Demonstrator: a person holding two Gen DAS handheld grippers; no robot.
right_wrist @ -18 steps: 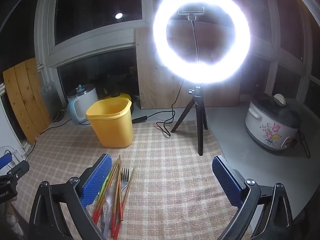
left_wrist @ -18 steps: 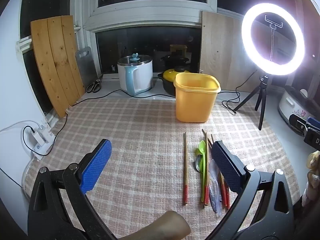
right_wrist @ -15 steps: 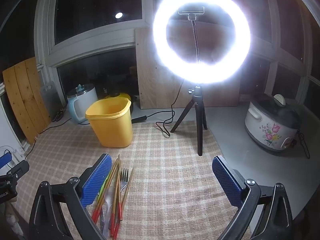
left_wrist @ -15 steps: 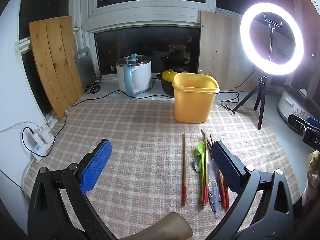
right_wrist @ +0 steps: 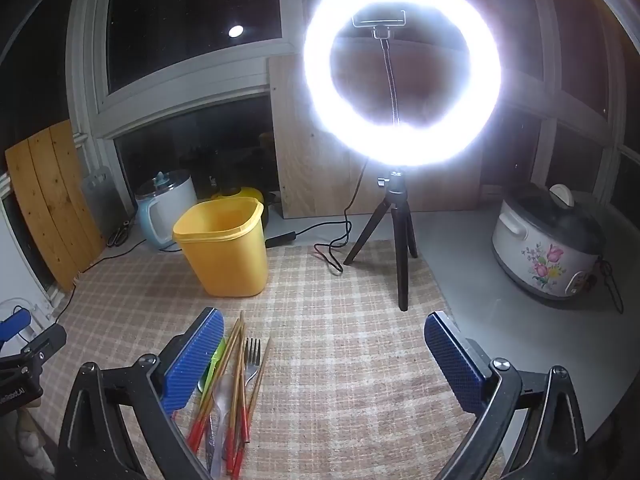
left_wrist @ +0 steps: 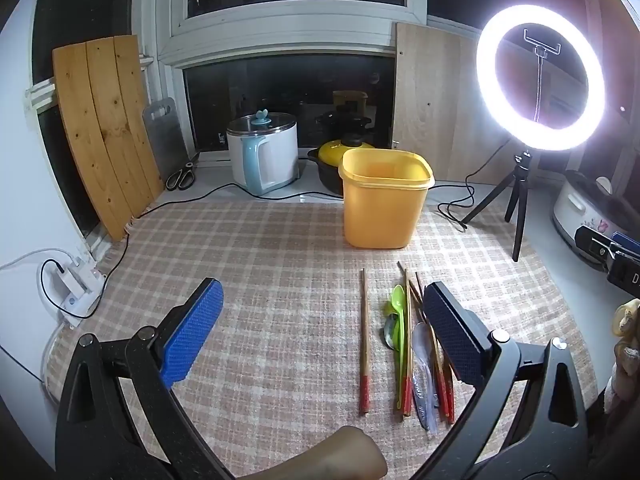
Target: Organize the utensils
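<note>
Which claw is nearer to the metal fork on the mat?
Right. The fork lies between the open right claw's fingers, near its left one; the left claw sits farther left, past the chopsticks.

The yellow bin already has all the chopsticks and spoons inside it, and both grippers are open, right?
Not quite. The yellow bin looks empty; the chopsticks and spoons lie on the checked cloth in front of it, as the left wrist view shows. The rest holds: the left gripper and the right gripper are both open, holding nothing.
</note>
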